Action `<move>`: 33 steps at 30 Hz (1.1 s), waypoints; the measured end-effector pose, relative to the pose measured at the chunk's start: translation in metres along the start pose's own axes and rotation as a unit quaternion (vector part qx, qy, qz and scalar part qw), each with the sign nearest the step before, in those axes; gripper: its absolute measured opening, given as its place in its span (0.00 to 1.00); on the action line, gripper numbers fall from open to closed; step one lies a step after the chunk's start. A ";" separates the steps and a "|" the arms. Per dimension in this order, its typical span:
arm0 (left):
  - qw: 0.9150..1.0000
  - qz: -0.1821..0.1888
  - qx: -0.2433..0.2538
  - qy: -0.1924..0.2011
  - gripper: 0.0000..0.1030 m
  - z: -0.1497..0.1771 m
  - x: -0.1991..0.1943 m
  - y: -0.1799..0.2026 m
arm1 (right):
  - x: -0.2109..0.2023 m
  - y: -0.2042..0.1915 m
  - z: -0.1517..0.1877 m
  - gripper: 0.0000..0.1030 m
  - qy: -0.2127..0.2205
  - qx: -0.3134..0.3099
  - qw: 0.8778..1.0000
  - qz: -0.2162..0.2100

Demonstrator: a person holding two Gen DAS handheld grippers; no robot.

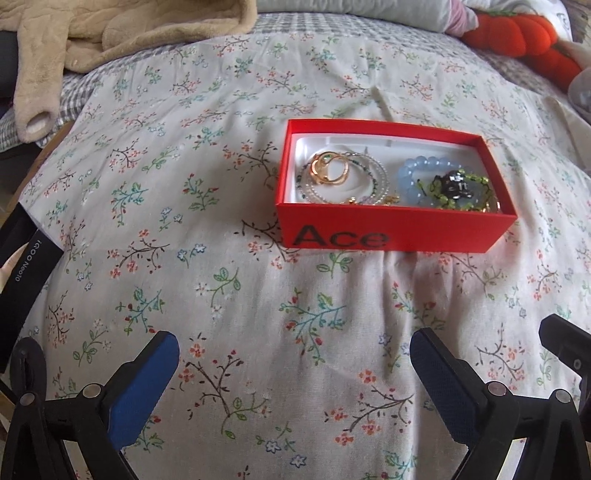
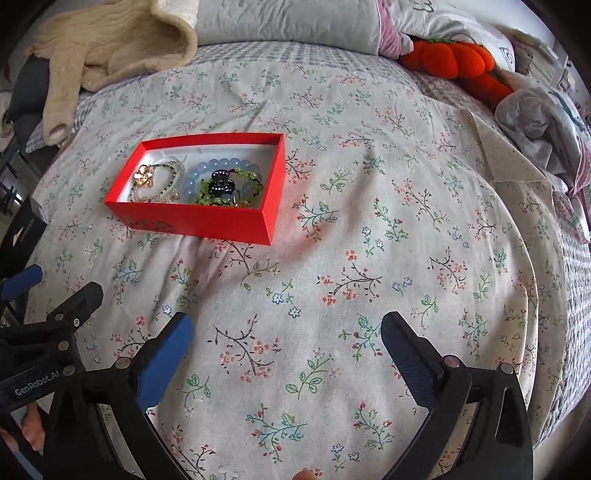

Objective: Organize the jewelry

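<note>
A red open box [image 1: 397, 232] marked "Ace" lies on the floral bedspread; it also shows in the right wrist view [image 2: 192, 220]. Inside lie a gold clip [image 1: 328, 170], clear and green bead strands [image 1: 373, 181], a blue bead bracelet [image 1: 410, 175], a green bead bracelet [image 1: 436, 190] and a black hair claw [image 1: 456, 184]. My left gripper [image 1: 295, 341] is open and empty, well short of the box. My right gripper [image 2: 288, 325] is open and empty, to the right of and nearer than the box. The left gripper's fingers [image 2: 22, 280] show at the right wrist view's left edge.
A beige fleece garment [image 1: 110, 33] lies at the back left. An orange plush pumpkin [image 2: 454, 61] and pillows [image 2: 288, 26] sit at the back. A black phone box [image 1: 26, 266] lies at the left bed edge. Crumpled cloth [image 2: 535, 122] lies at the right.
</note>
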State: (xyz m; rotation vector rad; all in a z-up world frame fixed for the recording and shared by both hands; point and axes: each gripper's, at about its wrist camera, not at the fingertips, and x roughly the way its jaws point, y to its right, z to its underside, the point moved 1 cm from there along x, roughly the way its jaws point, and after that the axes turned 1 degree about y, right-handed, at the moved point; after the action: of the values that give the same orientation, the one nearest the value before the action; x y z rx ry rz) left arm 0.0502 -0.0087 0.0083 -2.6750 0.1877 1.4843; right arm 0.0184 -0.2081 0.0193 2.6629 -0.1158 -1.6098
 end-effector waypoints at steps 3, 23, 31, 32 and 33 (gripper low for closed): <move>1.000 0.002 -0.001 0.000 1.00 0.000 0.000 0.003 | -0.003 0.003 -0.001 1.00 0.001 0.006 1.000 -0.003; 1.000 -0.003 -0.004 0.010 1.00 0.003 -0.012 0.003 | -0.014 -0.002 0.004 1.00 0.011 -0.002 1.000 -0.003; 1.000 -0.003 -0.006 0.007 1.00 0.004 -0.013 0.004 | -0.016 0.000 0.005 1.00 0.014 0.000 1.000 -0.002; 1.000 -0.003 -0.006 0.007 1.00 0.004 -0.013 0.005 | -0.016 0.000 0.005 1.00 0.014 0.000 1.000 -0.002; 1.000 -0.002 -0.005 0.007 1.00 0.004 -0.013 0.005 | -0.016 0.000 0.005 1.00 0.013 0.000 1.000 -0.002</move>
State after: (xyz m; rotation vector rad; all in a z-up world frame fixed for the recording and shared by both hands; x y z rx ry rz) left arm 0.0389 -0.0123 0.0170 -2.6916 0.1751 1.4708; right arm 0.0069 -0.2067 0.0311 2.6853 -0.1109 -1.5752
